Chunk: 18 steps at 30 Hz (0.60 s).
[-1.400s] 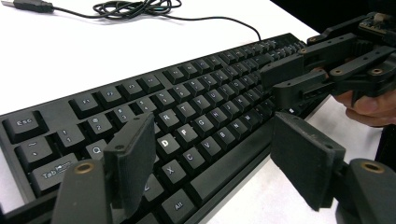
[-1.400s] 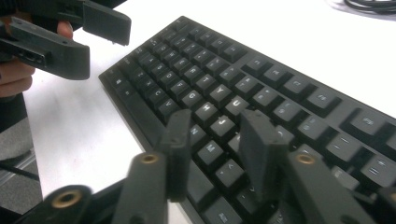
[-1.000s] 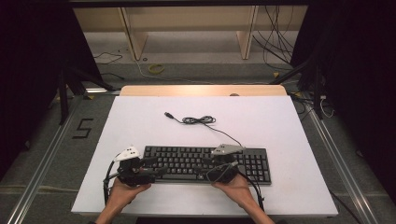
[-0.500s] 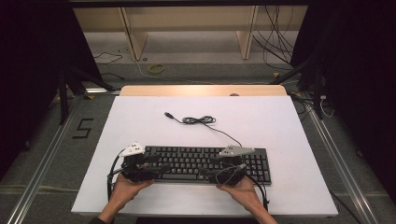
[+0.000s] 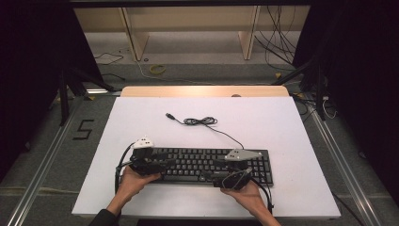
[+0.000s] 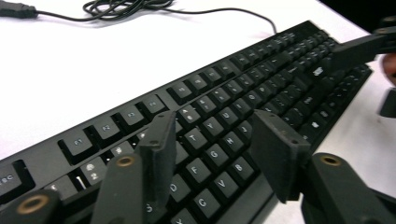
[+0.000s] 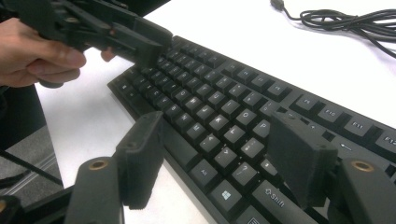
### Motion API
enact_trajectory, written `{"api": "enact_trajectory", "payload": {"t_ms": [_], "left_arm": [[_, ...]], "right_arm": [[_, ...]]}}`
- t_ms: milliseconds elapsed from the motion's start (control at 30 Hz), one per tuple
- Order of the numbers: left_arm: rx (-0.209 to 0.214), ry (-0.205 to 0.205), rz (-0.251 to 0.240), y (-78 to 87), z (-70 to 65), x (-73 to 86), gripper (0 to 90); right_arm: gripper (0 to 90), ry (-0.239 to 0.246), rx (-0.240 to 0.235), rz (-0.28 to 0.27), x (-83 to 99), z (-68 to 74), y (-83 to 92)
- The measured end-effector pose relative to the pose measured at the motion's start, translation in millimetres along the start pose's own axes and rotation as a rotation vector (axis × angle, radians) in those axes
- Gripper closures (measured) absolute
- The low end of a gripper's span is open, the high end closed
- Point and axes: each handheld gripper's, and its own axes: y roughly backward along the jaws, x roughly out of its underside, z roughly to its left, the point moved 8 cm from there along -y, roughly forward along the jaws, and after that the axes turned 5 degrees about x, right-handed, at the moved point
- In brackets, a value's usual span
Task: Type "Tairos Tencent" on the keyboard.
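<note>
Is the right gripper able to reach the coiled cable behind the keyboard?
Probably yes. The right gripper is over the keyboard's near edge, and the coiled cable lies on the bare white table beyond. Nothing stands between; it would just pass above the keys.

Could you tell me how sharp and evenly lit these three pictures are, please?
High view: the white table is brightly lit, its surroundings dark. Left gripper view: the near keys of the keyboard are sharp, the far end softer. Right gripper view: keys crisp, the hand at top left slightly soft.
</note>
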Motion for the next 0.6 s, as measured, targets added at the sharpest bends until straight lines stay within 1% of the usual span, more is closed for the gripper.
{"api": "enact_trajectory", "payload": {"t_ms": [167,200,367,400,433,567,600], "left_arm": [[-0.015,-0.007,0.021,-4.3,5.7,-0.3,61.1],[-0.017,-0.003,0.023,-5.4,6.1,-0.2,62.9],[-0.013,-0.025,0.045,-11.6,5.9,0.6,70.1],[-0.013,-0.031,0.046,-13.3,5.6,0.4,71.6],[-0.012,-0.043,0.058,-14.3,5.5,0.9,73.5],[-0.013,-0.058,0.077,-19.7,5.6,2.4,80.0],[-0.014,-0.056,0.080,-20.9,5.8,2.8,81.9]], "right_arm": [[36.4,0.000,-0.003,-0.006,1.2,0.5,2.6],[36.1,0.002,-0.001,-0.008,1.2,0.5,3.1],[35.8,0.008,-0.003,-0.018,2.0,1.4,5.3],[35.8,0.010,-0.003,-0.020,2.0,1.7,5.6],[35.8,0.010,-0.002,-0.021,2.2,2.0,6.0],[35.8,0.013,-0.005,-0.022,2.9,2.8,7.4],[35.8,0.013,-0.006,-0.023,3.1,2.9,7.7]]}}
